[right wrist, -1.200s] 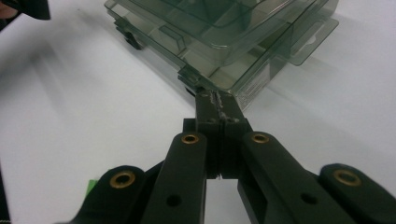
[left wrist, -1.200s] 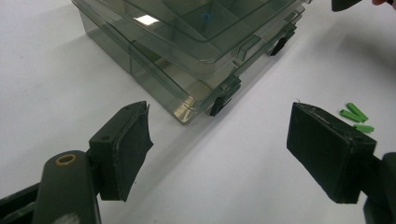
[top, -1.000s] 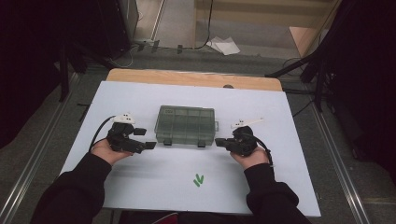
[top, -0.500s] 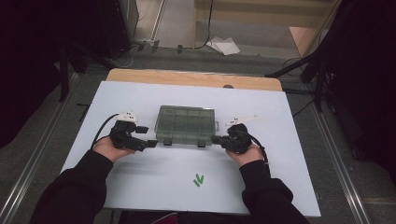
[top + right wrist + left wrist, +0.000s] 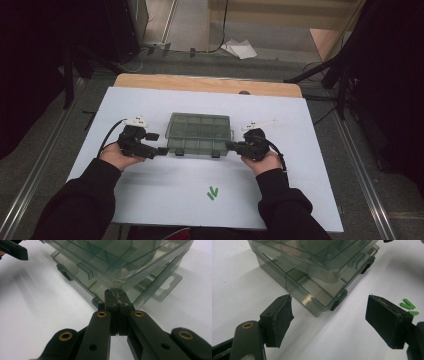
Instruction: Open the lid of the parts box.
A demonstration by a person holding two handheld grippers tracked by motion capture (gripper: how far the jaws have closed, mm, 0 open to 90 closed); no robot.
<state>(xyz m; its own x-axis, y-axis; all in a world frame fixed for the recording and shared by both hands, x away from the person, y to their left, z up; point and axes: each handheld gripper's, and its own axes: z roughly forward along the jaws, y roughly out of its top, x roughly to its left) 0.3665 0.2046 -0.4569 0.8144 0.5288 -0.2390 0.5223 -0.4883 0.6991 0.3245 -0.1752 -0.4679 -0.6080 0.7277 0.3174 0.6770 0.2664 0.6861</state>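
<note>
The right gripper (image 5: 117,298) has its jaws pressed together at the near right corner of the clear compartment box (image 5: 200,133); its tips sit under the edge of the lid (image 5: 120,262), which stands raised off the base at that corner, though whether they pinch the lid's rim or only prop it I cannot tell. The left gripper (image 5: 329,312) is spread wide, its two pads (image 5: 283,315) apart from the box, with the near left corner and a dark latch (image 5: 335,305) just beyond the gap. The box lies in the middle of the white table (image 5: 300,130), both hands flanking its near edge. Bare white surface runs to either side and behind. Small green pieces (image 5: 212,193) lie well apart, toward the table's near edge.
</note>
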